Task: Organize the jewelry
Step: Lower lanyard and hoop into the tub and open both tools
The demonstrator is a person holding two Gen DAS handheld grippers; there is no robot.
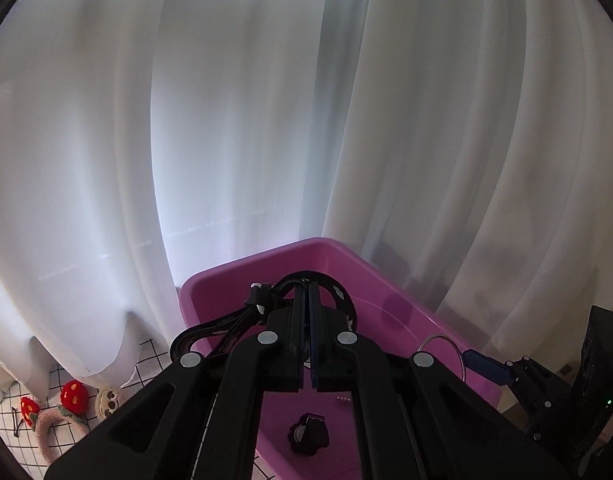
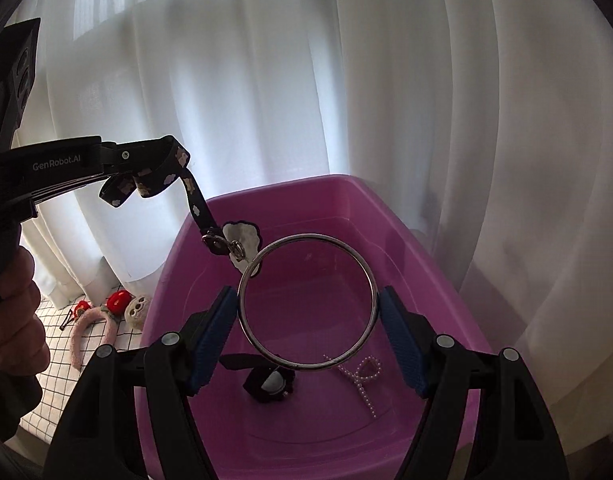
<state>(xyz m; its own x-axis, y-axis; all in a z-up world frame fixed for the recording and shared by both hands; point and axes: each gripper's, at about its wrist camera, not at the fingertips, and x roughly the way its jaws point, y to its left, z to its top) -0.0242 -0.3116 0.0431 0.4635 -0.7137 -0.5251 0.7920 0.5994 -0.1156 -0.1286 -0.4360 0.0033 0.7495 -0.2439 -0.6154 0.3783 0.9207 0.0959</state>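
A pink plastic bin (image 2: 178, 280) stands in front of white curtains; it also shows in the left wrist view (image 1: 226, 280). My left gripper (image 1: 308, 300) is shut on a black patterned strap (image 1: 338, 292) and holds it above the bin; the strap (image 2: 194, 196) hangs down with a buckle and a cloud charm (image 2: 242, 240). My right gripper (image 2: 306, 320) is shut on a silver bangle (image 2: 370, 280), held over the bin. A black watch (image 2: 270, 384) and a pearl string (image 2: 364, 376) lie in the bin.
A pink fuzzy headband (image 2: 90, 332) with red strawberries, a plush charm (image 2: 136, 310) and a hair clip lie on the checked cloth (image 2: 54, 360) left of the bin. White curtains (image 2: 386, 80) hang close behind.
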